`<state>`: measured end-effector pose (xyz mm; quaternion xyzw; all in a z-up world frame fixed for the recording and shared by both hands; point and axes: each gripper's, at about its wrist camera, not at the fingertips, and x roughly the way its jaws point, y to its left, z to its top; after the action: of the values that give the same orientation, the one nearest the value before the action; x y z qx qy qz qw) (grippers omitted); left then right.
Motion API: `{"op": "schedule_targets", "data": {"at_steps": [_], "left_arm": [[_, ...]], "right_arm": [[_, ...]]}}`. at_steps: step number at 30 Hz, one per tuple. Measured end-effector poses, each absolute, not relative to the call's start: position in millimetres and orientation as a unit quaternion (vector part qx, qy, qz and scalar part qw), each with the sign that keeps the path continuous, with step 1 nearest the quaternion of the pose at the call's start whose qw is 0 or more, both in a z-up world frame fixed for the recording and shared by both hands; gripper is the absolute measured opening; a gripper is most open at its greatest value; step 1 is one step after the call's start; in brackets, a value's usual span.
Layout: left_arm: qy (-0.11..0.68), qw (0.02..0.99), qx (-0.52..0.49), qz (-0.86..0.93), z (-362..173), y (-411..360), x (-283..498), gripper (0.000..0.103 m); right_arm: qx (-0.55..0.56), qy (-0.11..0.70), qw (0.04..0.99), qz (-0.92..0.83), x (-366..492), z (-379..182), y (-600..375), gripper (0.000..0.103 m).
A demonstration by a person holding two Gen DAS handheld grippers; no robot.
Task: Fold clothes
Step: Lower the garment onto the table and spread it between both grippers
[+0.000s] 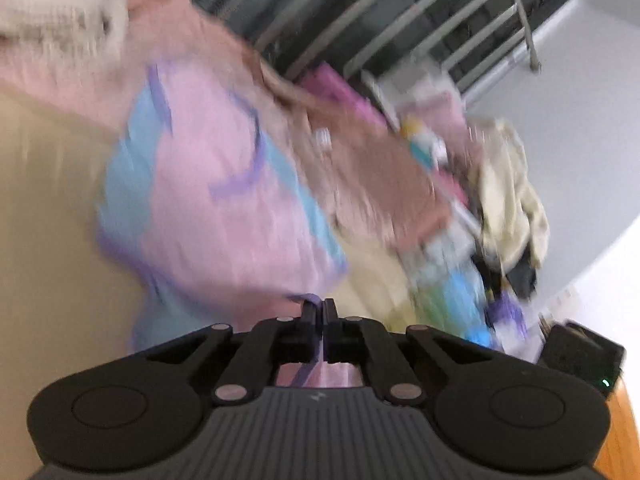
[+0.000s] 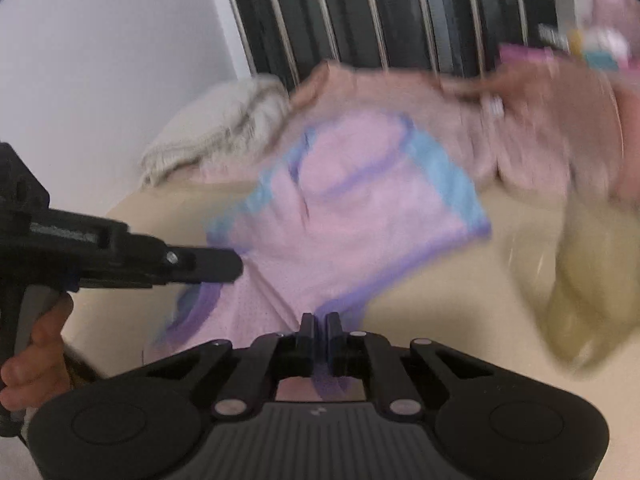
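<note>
A pink garment (image 1: 224,200) with light-blue sleeves and purple trim lies spread on the beige surface (image 1: 52,200); both views are blurred. My left gripper (image 1: 319,307) is shut on its purple hem, and cloth shows under the jaws. In the right wrist view the same garment (image 2: 360,208) stretches away from my right gripper (image 2: 320,322), which is shut on another stretch of the purple hem. There the left gripper (image 2: 224,266) comes in from the left, held by a hand (image 2: 36,344), with its tip at the garment's left edge.
A dusty-pink garment (image 1: 360,168) and a white knit cloth (image 1: 60,12) lie behind the pink one. A pile of mixed clothes (image 1: 500,200) sits to the right below metal rails (image 1: 400,12). A yellowish cloth (image 2: 580,280) lies at right.
</note>
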<state>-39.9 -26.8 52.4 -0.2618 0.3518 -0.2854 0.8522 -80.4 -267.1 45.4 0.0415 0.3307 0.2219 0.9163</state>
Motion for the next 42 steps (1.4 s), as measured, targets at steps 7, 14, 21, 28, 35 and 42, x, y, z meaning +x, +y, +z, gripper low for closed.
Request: {"op": "schedule_targets", "data": {"at_steps": [7, 14, 21, 28, 35, 42], "left_arm": [[0.338, 0.905, -0.223, -0.132, 61.1, -6.9, 30.7, 0.034], [0.302, 0.917, -0.205, -0.163, 64.6, 37.6, -63.8, 0.072], [0.351, 0.922, -0.099, -0.127, 35.0, -7.8, -76.2, 0.060], [0.336, 0.935, -0.068, -0.094, 25.6, -20.2, -82.7, 0.028], [0.260, 0.961, 0.038, -0.082, 34.3, -65.8, -115.4, 0.052], [0.263, 0.959, 0.057, -0.086, 26.5, -74.4, -122.7, 0.051]], "right_arm": [[0.060, 0.294, 0.938, 0.176, 18.8, 60.6, -230.0, 0.027], [0.038, 0.258, 0.935, 0.241, -53.8, 70.6, -249.5, 0.046], [-0.088, 0.289, 0.916, 0.264, -92.5, 36.5, -205.2, 0.040], [-0.102, 0.272, 0.935, 0.202, -97.7, 38.0, -198.0, 0.004], [-0.071, 0.233, 0.951, 0.190, -124.0, 72.3, -216.8, 0.004], [-0.072, 0.226, 0.951, 0.197, -130.7, 77.9, -214.2, 0.004]]}}
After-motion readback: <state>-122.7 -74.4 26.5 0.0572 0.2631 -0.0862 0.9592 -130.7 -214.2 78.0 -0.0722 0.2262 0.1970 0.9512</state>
